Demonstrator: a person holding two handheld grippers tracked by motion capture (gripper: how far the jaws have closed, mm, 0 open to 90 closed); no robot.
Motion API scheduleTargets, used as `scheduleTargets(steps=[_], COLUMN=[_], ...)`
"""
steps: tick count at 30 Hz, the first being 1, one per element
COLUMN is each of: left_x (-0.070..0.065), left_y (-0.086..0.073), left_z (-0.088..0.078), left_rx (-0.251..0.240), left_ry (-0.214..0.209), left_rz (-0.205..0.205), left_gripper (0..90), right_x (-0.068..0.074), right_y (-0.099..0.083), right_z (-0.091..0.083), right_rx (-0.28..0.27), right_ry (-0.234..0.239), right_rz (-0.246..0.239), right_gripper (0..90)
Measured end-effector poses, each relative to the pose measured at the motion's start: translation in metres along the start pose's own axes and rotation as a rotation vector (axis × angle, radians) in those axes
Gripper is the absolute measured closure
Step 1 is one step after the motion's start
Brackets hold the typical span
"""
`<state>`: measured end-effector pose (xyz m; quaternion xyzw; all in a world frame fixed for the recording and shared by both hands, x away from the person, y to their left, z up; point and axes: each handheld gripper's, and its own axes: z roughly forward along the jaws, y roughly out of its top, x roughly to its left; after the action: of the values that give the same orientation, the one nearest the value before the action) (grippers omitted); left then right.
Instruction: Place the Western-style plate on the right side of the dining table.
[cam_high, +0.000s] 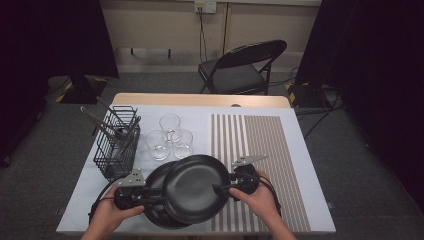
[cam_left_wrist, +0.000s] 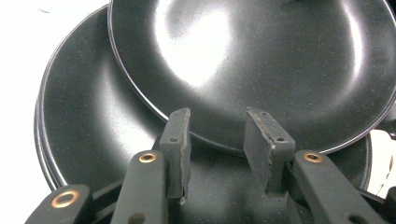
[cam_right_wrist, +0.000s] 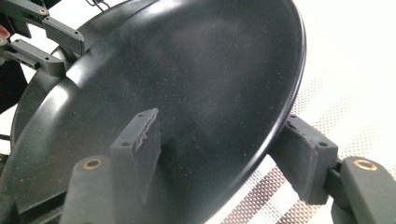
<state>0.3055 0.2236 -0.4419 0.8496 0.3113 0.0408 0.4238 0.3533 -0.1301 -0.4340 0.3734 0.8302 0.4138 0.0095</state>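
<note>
High view: table (cam_high: 300, 150) w/ striped placemat (cam_high: 270, 145) at right, wire rack (cam_high: 116, 142) and three glasses (cam_high: 170, 136) at back left, black plates stacked at front centre. Top plate (cam_high: 195, 187) is seen lifted and tilted off the lower plates (cam_high: 156, 210), its right rim over the mat edge.

Right gripper (cam_high: 226, 189) straddles that rim; in the right gripper view one pad (cam_right_wrist: 140, 140) sits over the plate's face, the other under its edge, w/ a gap visible, so jaws are spread and not yet pinching. Left gripper (cam_left_wrist: 217, 144) is also held apart around the near rim, no pressure seen.

Risks, judged: w/ neither pair clamped, the glossy plate can slide off the pads and drop onto the stack, w/ chipping likely. If closed on the thin rim only, the plate may pivot and tip toward the glasses. Uneven lift between hands would drag the lower plates.
</note>
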Motion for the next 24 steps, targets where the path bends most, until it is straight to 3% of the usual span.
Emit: scheduleTargets(steps=[10, 24], left_x=[-0.0007, -0.0016], left_y=[-0.0001, 0.0], left_z=[0.0001, 0.0], left_rx=[-0.001, -0.002], left_ry=[0.002, -0.007], left_rz=[0.004, 0.006], left_gripper=[60.7, 58.7], right_x=[0.002, 0.0018], right_y=[0.001, 0.0024], right_z=[-0.0005, 0.002], right_rx=[0.011, 0.024], right_ry=[0.021, 0.038], right_rz=[0.023, 0.093], right_gripper=[42.8, 47.3])
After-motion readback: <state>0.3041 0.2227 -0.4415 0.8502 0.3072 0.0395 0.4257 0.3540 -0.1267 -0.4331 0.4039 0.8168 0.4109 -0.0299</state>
